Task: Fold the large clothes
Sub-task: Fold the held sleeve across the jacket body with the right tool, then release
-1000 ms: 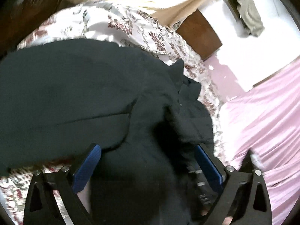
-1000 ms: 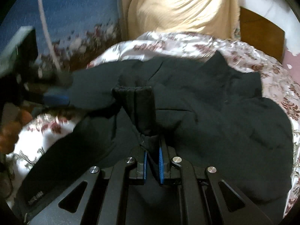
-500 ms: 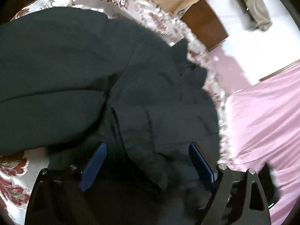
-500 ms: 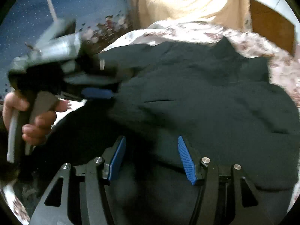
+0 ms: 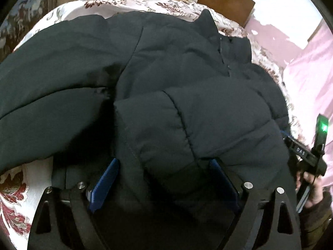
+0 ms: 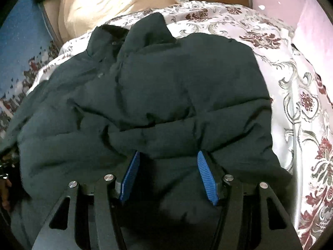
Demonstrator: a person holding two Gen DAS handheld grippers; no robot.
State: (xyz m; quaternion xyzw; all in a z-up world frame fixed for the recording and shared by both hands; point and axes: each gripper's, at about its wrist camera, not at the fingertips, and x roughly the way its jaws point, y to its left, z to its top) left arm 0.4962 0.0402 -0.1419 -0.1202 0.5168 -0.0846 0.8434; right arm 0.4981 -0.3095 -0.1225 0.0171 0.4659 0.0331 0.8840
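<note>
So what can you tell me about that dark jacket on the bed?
The jacket is a dark, puffy, quilted piece that looks padded. It lies crumpled on the floral bedspread, collar at the far end, one sleeve spread to the side. Both grippers, left and right, hang over its near edge, jaws open.

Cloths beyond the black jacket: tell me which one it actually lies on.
The white floral bedspread with dark red flowers; the black jacket lies on it. The plain cream cloth hangs behind, and the plain pink sheet is off to the side.
</note>
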